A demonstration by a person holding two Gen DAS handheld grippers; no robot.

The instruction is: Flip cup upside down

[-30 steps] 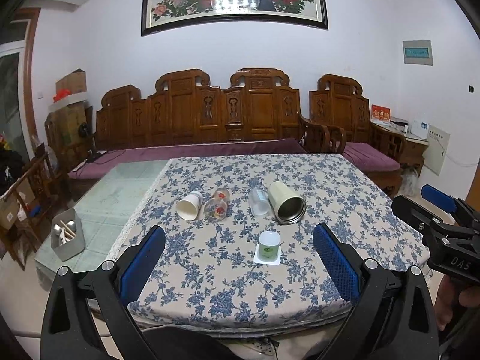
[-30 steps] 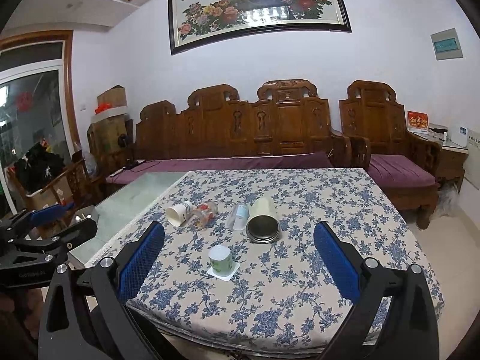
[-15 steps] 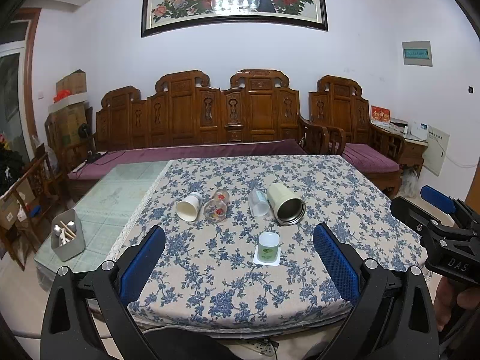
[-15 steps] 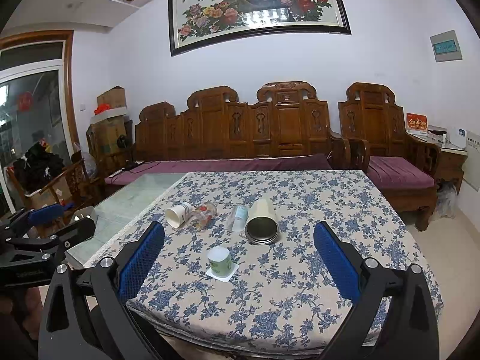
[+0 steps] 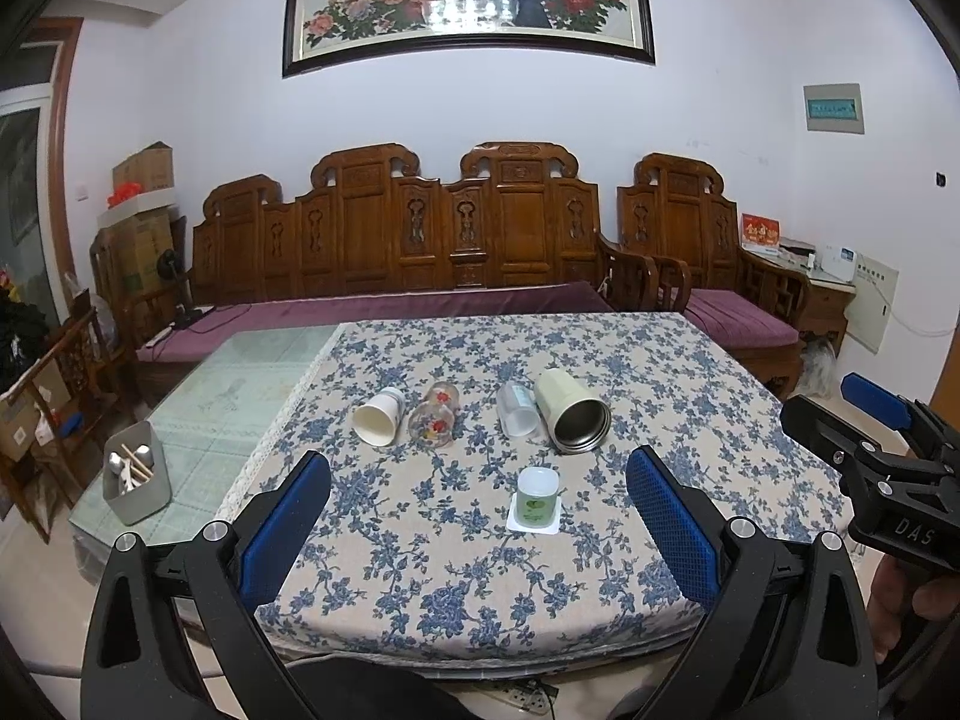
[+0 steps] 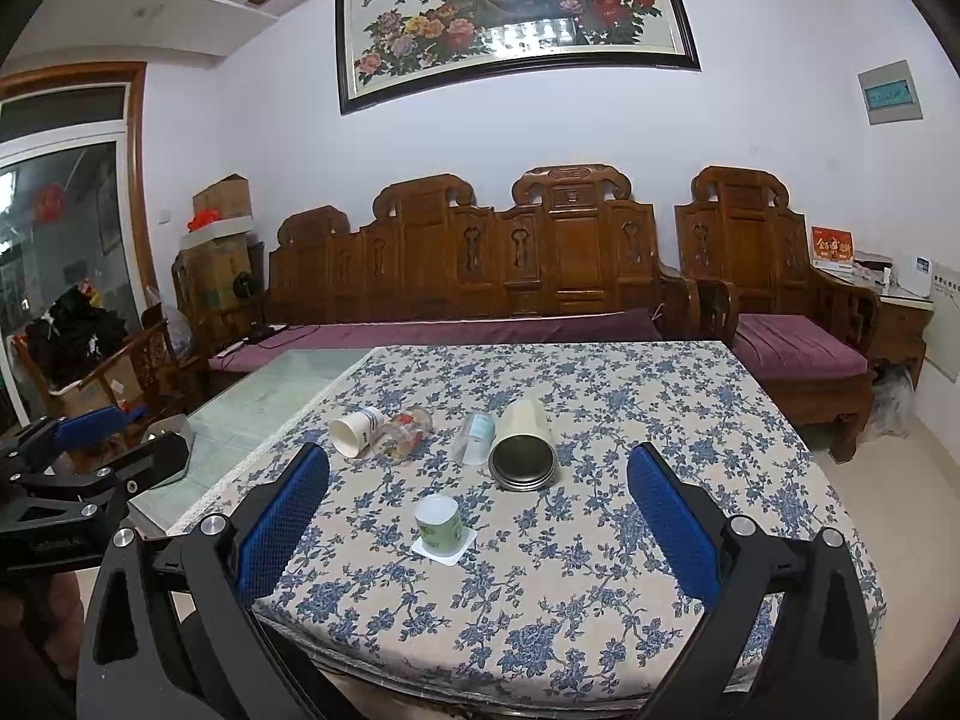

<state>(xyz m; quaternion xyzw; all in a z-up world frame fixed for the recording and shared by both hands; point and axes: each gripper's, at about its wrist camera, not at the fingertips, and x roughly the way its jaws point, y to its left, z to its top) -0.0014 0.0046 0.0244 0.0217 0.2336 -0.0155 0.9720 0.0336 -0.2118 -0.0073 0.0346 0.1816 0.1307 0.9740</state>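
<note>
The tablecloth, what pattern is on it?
Blue flowers on a beige ground, clearest in the left wrist view: tablecloth.

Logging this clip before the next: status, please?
Left gripper and right gripper open, short of the table. Small green cup already upside down on its coaster; four cups lie sideways behind. Nothing in the way.

Five cups are on the tablecloth (image 5: 468, 564). One small cup (image 5: 536, 496) stands on the one white coaster (image 5: 533, 522). Behind the coaster four more lie on their sides in a row: one white paper cup (image 5: 378, 416), one flowered glass (image 5: 433, 418), one clear plastic cup (image 5: 516, 408) and one steel tumbler (image 5: 573, 411).
</note>
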